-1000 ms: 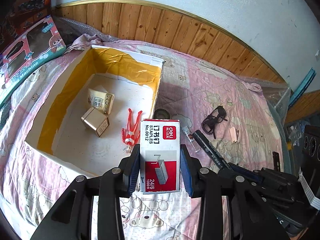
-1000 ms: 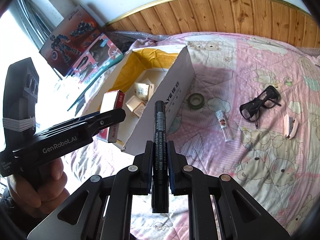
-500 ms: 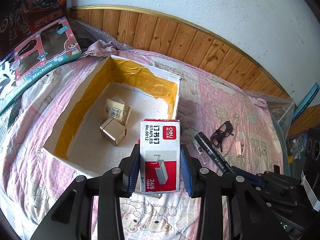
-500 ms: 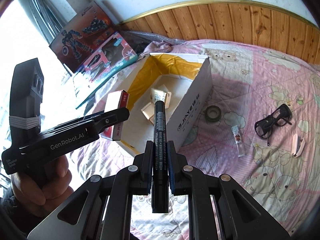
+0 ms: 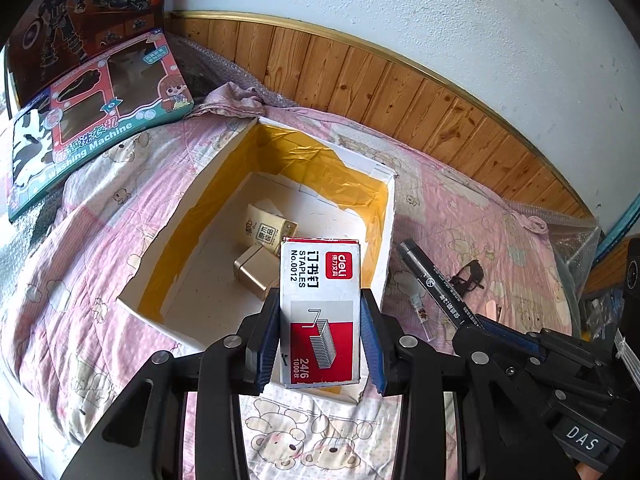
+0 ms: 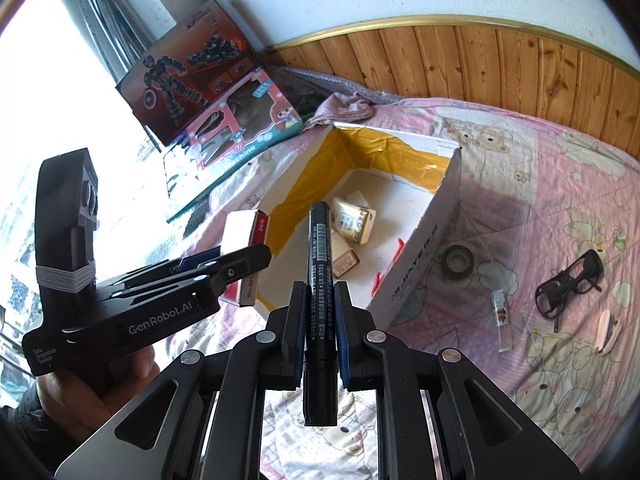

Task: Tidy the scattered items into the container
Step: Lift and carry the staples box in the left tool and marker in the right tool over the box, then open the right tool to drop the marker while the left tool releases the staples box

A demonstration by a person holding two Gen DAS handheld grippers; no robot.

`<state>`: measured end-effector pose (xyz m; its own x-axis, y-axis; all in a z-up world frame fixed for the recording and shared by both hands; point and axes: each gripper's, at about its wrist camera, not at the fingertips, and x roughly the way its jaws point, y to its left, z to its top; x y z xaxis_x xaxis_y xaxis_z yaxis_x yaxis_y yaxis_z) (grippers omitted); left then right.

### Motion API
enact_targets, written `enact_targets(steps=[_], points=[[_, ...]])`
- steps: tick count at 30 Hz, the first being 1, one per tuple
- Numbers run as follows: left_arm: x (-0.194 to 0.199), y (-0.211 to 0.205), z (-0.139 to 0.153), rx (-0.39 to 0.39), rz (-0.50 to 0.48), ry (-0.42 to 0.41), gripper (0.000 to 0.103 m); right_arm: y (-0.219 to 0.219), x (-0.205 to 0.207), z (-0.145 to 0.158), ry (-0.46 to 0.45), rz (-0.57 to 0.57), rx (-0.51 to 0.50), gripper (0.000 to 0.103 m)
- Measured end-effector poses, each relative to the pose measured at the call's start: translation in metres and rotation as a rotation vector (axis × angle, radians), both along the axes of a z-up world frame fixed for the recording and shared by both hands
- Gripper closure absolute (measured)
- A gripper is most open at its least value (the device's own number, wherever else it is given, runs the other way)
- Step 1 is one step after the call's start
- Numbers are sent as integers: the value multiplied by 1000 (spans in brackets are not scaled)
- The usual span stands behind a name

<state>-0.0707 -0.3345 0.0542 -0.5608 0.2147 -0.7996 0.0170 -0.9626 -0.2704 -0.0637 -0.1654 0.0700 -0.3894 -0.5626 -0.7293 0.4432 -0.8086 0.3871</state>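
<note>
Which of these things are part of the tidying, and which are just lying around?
Job: staple box, left gripper; marker, right gripper; cardboard box; glasses, tape roll, vial.
Lying about: toy boxes.

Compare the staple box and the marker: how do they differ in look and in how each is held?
The staple box is a flat red-and-white carton; the marker is a slim black cylinder. The box fills the left claw spread wide; the marker sits in the right claw nearly closed. Both are gripped, above the bed.
</note>
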Motion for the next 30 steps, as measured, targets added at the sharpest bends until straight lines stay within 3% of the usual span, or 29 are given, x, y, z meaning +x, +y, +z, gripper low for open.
enact_targets(steps=[19, 30], points=[[-19, -43, -5, 7, 110, -14, 65, -26, -57, 15, 37, 5, 8, 89], [-45, -60, -11, 3, 154, -11, 65, -39, -96, 4, 21, -2, 28, 89]])
